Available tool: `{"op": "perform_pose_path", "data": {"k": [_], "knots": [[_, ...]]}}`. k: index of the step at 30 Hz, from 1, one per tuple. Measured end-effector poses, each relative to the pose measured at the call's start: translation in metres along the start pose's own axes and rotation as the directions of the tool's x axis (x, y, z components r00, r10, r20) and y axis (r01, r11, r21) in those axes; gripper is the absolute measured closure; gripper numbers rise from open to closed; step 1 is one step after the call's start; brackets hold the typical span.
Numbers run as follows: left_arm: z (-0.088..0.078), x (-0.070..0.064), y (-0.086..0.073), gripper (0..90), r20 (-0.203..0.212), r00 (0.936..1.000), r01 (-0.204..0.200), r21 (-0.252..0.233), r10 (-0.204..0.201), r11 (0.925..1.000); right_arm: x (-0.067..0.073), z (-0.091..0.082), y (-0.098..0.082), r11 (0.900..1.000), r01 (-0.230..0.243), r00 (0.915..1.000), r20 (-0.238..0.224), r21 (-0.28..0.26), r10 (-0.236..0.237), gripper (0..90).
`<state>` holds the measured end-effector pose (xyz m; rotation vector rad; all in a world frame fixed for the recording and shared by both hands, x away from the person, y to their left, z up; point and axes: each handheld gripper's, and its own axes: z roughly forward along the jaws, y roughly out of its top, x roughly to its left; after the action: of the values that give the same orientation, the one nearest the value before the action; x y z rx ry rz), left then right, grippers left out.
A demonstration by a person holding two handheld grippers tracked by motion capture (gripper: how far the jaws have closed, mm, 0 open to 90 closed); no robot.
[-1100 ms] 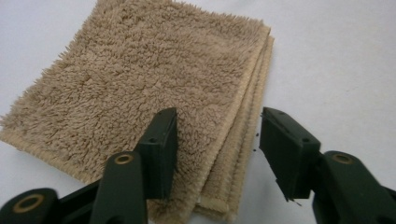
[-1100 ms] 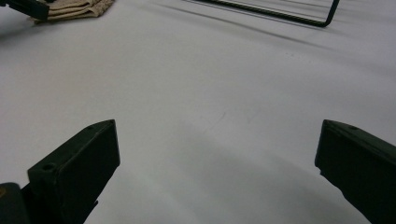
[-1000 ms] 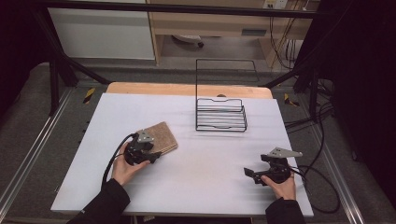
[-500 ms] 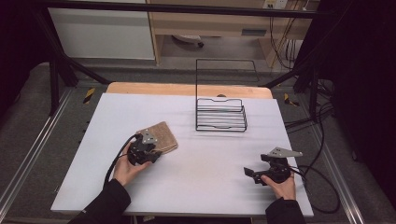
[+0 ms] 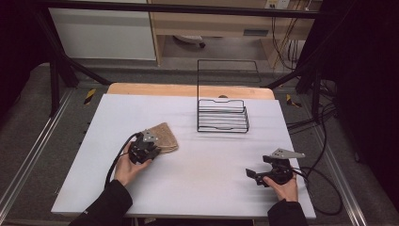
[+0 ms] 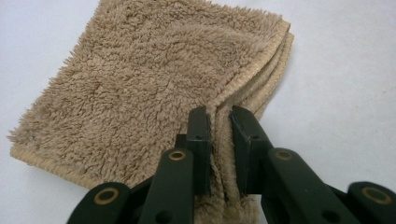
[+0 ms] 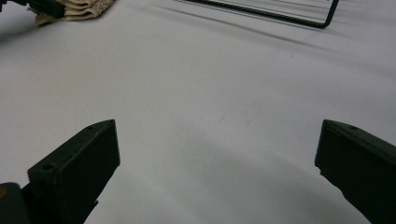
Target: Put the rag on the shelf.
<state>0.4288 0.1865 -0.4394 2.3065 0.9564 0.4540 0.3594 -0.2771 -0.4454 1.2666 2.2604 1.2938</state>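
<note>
The folded tan towel (image 6: 154, 84) lies flat on the white counter (image 5: 197, 188), its thick edge pinched between the left gripper's (image 6: 219, 140) just-closing fingers, while the right gripper (image 7: 217, 158) rests well apart, fingers wide over bare counter, the wire rack (image 5: 222, 115) beyond.

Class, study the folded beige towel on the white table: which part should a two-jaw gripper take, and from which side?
Probably the near corner of the folded towel, approached low from the person's side. The stacked hemmed edges fan apart there, giving the jaws a thin ridge to straddle. The left gripper, jaws just closing, already pinches that edge.
</note>
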Motion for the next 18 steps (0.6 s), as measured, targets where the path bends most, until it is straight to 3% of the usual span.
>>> {"op": "perform_pose_path", "data": {"k": [4, 11, 18], "knots": [[-0.0008, -0.0002, -0.0002, 76.2, 0.007, 1.0, 0.0, -0.003, 0.0, 1.0, 0.0, -0.0003, 0.0002, 1.0, -0.003, 1.0, -0.003, 0.002, 0.003, 0.5], [0.0001, -0.0026, -0.0002, 65.3, 0.022, 0.9997, -0.008, -0.005, 0.008, 1.0, 0.0, 0.0002, 0.0002, 1.0, -0.004, 1.0, -0.003, 0.002, 0.004, 0.6], [0.0014, -0.0052, -0.0003, 75.5, -0.024, 0.9997, 0.004, -0.004, -0.004, 1.0, -0.0004, 0.0003, 0.0004, 1.0, -0.005, 1.0, 0.0, -0.003, 0.005, 0.5]]}}
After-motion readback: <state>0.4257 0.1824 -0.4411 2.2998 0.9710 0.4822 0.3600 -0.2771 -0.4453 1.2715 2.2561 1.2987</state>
